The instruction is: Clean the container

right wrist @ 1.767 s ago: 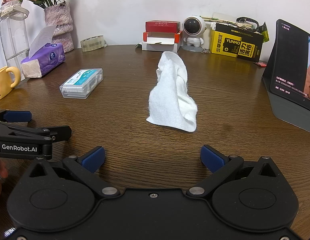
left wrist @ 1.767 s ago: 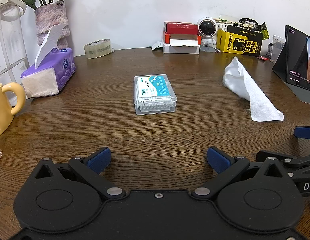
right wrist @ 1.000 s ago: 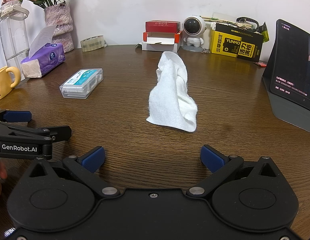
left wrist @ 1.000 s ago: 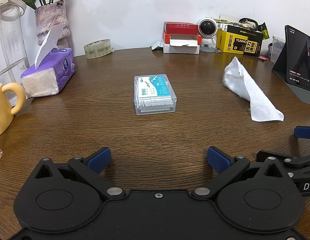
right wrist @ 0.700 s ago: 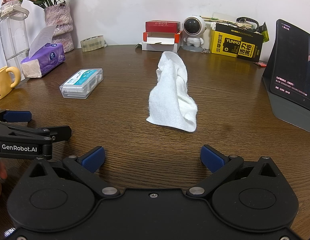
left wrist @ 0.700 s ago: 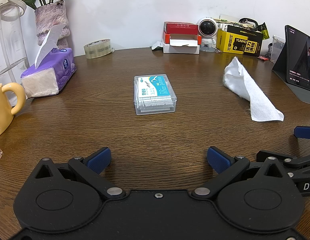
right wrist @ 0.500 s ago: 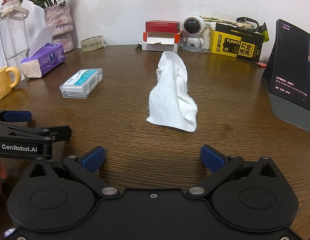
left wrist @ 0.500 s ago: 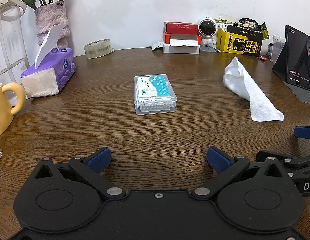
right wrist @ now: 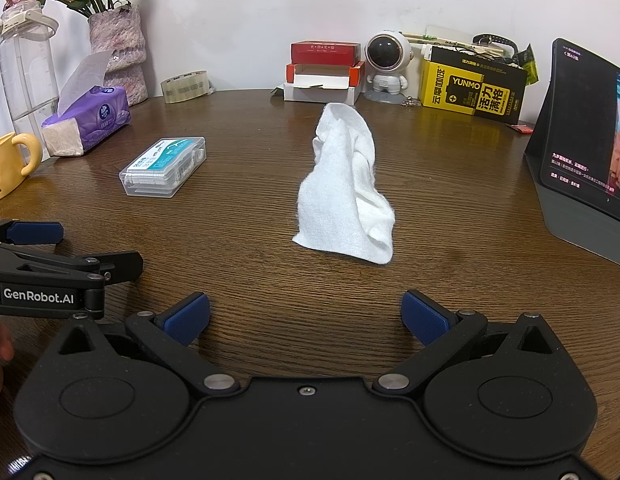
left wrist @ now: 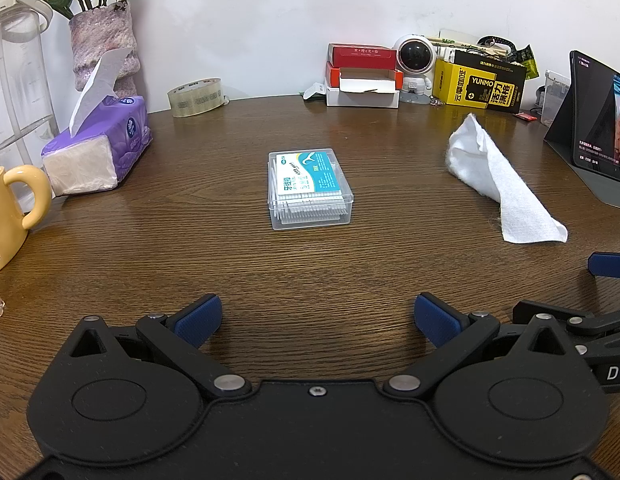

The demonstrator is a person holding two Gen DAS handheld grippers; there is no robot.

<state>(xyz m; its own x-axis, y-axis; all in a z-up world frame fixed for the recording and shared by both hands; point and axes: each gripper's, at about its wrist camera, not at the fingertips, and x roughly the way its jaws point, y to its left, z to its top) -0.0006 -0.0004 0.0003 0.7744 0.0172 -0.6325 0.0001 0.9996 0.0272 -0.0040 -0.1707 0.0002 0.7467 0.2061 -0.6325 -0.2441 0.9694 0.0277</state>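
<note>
A clear plastic container with a teal label and white picks inside lies flat on the brown wooden table, straight ahead of my left gripper. That gripper is open and empty, well short of the box. The same container shows at the left in the right wrist view. A crumpled white cloth lies ahead of my right gripper, which is open with nothing between its fingers. The cloth appears at the right in the left wrist view.
A purple tissue pack, a yellow mug, a water bottle and a vase stand at the left. A tape roll, red boxes, an astronaut figure and a yellow box line the back. A tablet stands at the right.
</note>
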